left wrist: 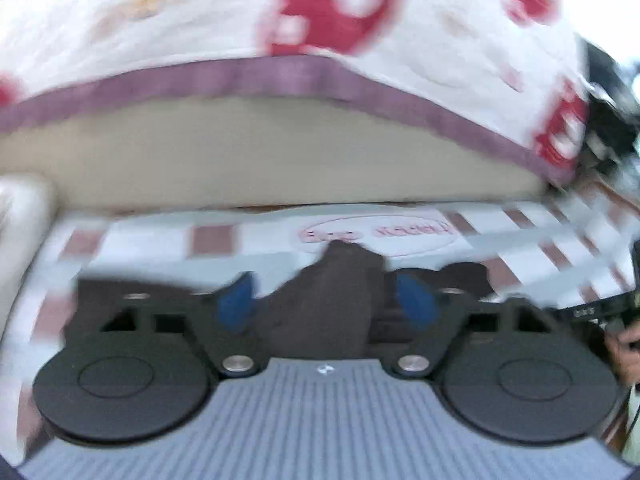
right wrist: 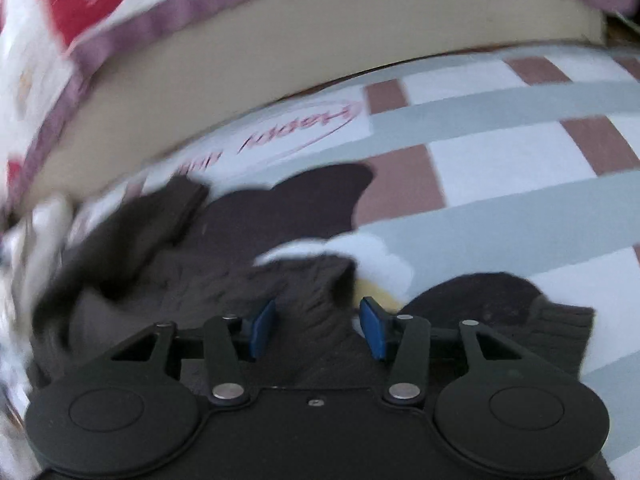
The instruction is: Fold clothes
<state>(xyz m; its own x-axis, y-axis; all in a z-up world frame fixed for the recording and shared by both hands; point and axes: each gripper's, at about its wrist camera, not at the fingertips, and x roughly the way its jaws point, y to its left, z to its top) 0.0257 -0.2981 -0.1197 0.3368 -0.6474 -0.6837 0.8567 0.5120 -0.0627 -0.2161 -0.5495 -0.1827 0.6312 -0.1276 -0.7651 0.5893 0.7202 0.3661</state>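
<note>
A dark brown knitted garment (left wrist: 320, 320) lies crumpled on a checked sheet. In the left wrist view a bunch of it rises between the blue pads (left wrist: 236, 304) of my left gripper (left wrist: 326, 304), whose fingers stand wide apart. In the right wrist view the garment (right wrist: 224, 280) spreads left and ahead of my right gripper (right wrist: 318, 328). Its blue pads (right wrist: 264, 326) stand apart with knit fabric between them and a small gap on the right side. Both views are blurred by motion.
The checked white, grey and brown sheet (right wrist: 480, 160) covers the surface. Behind it rises a beige mattress side (left wrist: 240, 152) topped by a white and red cover with purple trim (left wrist: 200, 20). A hand holding the other gripper (left wrist: 624, 352) shows at the right edge.
</note>
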